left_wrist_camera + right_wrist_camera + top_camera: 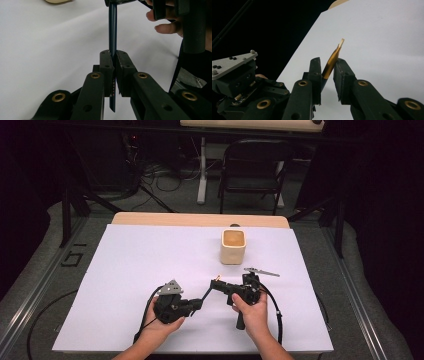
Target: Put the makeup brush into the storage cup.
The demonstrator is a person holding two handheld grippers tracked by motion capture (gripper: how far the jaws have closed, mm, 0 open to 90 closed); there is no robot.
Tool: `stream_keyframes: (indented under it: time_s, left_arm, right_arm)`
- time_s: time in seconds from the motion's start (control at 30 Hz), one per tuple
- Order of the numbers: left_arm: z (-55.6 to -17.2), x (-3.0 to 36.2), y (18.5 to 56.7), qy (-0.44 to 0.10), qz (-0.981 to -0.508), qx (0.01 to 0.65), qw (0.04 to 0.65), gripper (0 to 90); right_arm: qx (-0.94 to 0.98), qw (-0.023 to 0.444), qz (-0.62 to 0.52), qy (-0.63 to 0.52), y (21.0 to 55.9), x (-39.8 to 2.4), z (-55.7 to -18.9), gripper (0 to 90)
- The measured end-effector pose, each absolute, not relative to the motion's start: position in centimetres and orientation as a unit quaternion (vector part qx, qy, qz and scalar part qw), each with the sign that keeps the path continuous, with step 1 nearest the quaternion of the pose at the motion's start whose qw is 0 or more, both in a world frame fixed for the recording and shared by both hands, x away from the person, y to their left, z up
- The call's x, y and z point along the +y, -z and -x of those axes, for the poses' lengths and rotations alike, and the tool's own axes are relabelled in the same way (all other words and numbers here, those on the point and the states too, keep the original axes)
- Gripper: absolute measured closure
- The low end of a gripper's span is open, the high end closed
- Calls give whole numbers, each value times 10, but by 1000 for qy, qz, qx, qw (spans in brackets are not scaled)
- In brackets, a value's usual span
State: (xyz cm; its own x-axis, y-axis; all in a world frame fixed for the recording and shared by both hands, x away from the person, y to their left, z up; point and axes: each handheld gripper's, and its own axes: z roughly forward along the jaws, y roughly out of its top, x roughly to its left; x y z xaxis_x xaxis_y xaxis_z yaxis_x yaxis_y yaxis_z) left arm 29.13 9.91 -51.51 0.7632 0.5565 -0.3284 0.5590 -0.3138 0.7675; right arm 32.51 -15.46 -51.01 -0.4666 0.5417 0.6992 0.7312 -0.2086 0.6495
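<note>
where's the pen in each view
High view: pen low centre, slanting from left gripper up to right gripper.
Left gripper view: its dark barrel upright at centre, clamped in the jaws.
Right gripper view: its gold tip at centre, between the jaws.
Shared landmark: the white sheet behind it.

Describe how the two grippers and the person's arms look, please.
Both the left gripper and the right gripper are black with brass-coloured rivets. A grey three-cornered plate tops the left gripper. A black cable trails from the right one. The forearms are bare, without sleeves.
</note>
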Motion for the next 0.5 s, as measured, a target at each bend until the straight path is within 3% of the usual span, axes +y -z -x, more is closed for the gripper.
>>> stream_keyframes:
  time_s: [0.5]
  left_arm:
    - [-292, 97, 517, 1, -814, 341, 470, 843]
  right_arm:
    - [-623, 93, 507, 589, 509, -155, -325, 809]
